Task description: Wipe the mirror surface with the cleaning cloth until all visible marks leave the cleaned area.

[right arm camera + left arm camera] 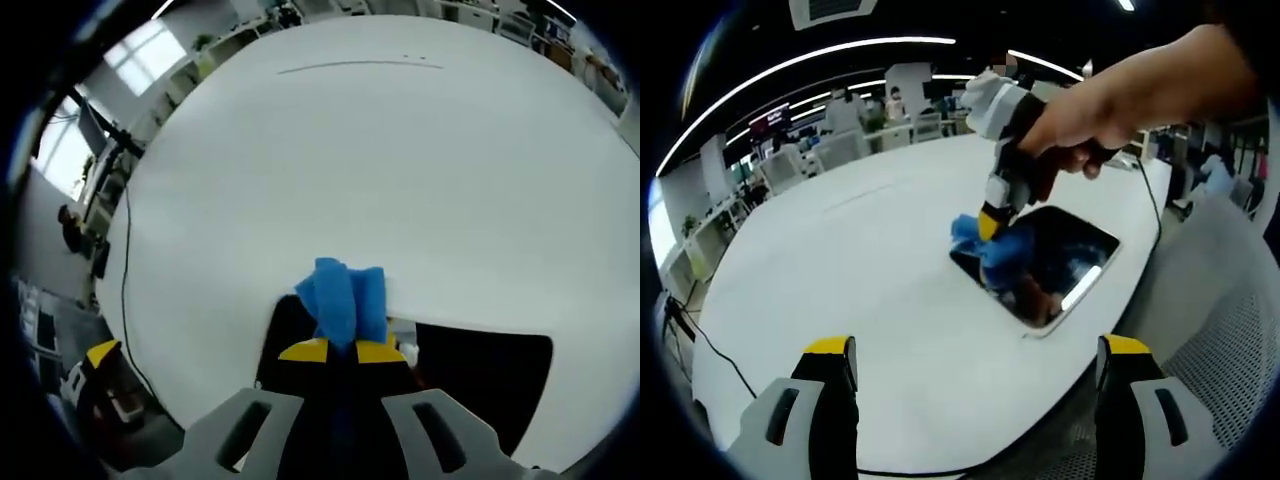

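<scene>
The mirror [1050, 265] lay flat on the white table [860, 270], near its edge, dark glass in a pale frame reflecting a ceiling light. On its far corner sat the blue cloth [990, 250], bunched and soft; it looked light and limp, likely to fold over unless pinched by a thick wad, as it was. The right gripper [340, 350] had its yellow-tipped jaws closed on the cloth and pressed it down onto the glass, a hand [1120, 100] steering from above. The glass would probably be slick and fragile, so flat, even pressure seemed wise. The left gripper [975, 375] hovered well apart over the table, jaws wide and empty.
</scene>
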Demonstrator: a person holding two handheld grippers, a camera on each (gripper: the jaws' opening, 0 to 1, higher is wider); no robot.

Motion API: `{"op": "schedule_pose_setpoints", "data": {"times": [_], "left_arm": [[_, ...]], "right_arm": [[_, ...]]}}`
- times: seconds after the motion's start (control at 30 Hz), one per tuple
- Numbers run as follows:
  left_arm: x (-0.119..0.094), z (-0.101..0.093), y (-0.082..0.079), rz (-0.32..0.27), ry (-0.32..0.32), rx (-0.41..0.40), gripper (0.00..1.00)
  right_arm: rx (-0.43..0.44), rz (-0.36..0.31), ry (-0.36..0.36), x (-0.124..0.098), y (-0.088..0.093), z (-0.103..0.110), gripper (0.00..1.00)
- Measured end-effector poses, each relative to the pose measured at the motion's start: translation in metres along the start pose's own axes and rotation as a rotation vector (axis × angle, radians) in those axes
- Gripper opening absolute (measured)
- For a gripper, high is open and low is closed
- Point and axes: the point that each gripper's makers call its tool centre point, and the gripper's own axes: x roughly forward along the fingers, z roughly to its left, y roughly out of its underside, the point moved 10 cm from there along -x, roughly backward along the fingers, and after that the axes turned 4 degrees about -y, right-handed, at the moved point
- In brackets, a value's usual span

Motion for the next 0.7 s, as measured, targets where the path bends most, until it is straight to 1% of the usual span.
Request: {"op": "schedule_pose_setpoints", "data": {"times": [0.1,0.13,0.17,0.23,0.3,0.33,0.43,0.5,0.53,0.57,0.63,0.7], "left_arm": [[0.0,0.001,0.0,-0.002,-0.006,-0.005,1.0],[0.001,0.002,0.0,-0.001,-0.006,-0.005,1.0],[0.001,0.001,-0.001,-0.002,-0.007,-0.004,1.0],[0.0,0.002,-0.002,-0.014,-0.013,0.002,1.0],[0.0,0.002,-0.002,-0.015,-0.012,-0.002,1.0],[0.001,0.002,-0.002,-0.012,-0.01,-0.004,1.0],[0.001,0.002,-0.002,0.013,-0.005,-0.007,1.0],[0.0,0.003,-0.003,0.008,-0.008,-0.01,1.0],[-0.001,0.003,-0.004,-0.007,-0.014,-0.011,1.0],[-0.001,0.004,-0.005,-0.014,-0.015,-0.01,1.0],[0.0,0.004,-0.004,-0.014,-0.01,-0.011,1.0],[0.001,0.005,-0.004,-0.014,-0.01,-0.005,1.0]], "right_arm": [[0.001,0.003,0.004,-0.002,-0.003,-0.006,0.01],[0.007,0.005,0.004,0.003,-0.006,-0.013,0.01],[0.009,0.004,0.002,0.004,-0.007,-0.014,0.01],[0.013,0.003,-0.003,0.004,-0.009,-0.014,0.01],[0.009,0.001,-0.005,-0.001,-0.003,-0.009,0.01],[0.005,0.003,-0.002,0.007,-0.009,-0.012,0.01],[-0.007,0.004,0.008,0.008,-0.012,-0.01,0.01],[-0.007,0.006,0.009,0.008,-0.012,-0.011,0.01],[-0.003,0.008,0.007,0.015,-0.016,-0.016,0.01],[0.002,0.008,0.005,0.016,-0.017,-0.017,0.01],[0.027,0.003,-0.001,0.022,-0.021,-0.022,0.01],[0.017,0.006,0.004,0.028,-0.025,-0.024,0.01]]}}
